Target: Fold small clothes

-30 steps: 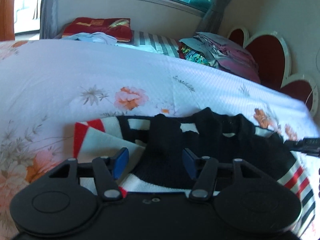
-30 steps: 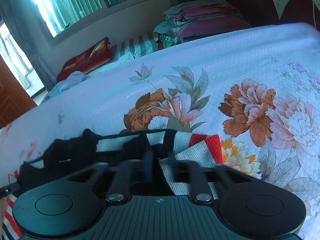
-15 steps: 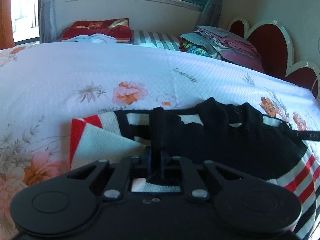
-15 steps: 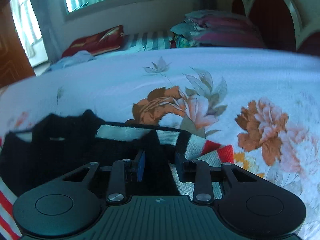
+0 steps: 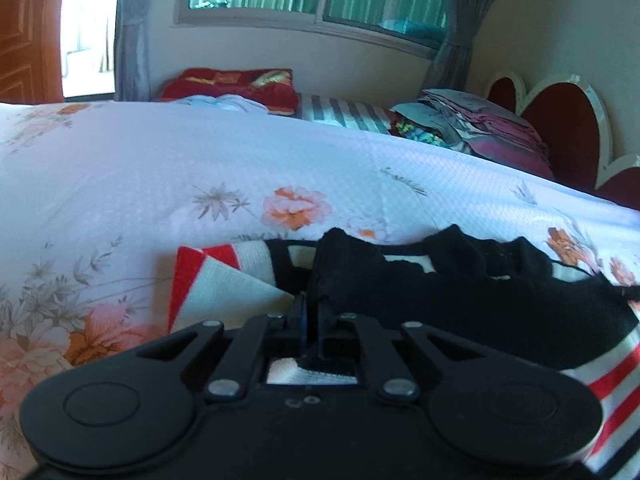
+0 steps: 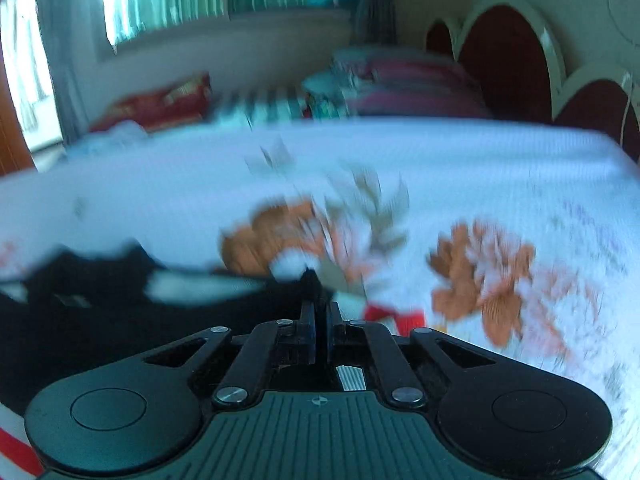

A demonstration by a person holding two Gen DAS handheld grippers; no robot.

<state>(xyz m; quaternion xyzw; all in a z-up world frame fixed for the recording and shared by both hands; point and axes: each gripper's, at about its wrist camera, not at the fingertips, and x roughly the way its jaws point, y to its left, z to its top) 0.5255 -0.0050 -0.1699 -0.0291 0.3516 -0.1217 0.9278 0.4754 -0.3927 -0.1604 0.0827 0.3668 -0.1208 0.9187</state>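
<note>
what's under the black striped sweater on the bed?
The sweater lies directly on the floral bedsheet, visible all around it. Whatever sits beneath its middle is covered. Left gripper and right gripper are each shut on its fabric.

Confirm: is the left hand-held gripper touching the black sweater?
Touching. The left wrist view shows the left hand-held gripper with its jaws shut on a fold of the black sweater, the fabric bunching up between them.

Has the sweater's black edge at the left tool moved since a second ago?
Yes. The left tool has shut on the sweater, bunching its black edge up and toward the pink flower on the bedsheet.
</note>
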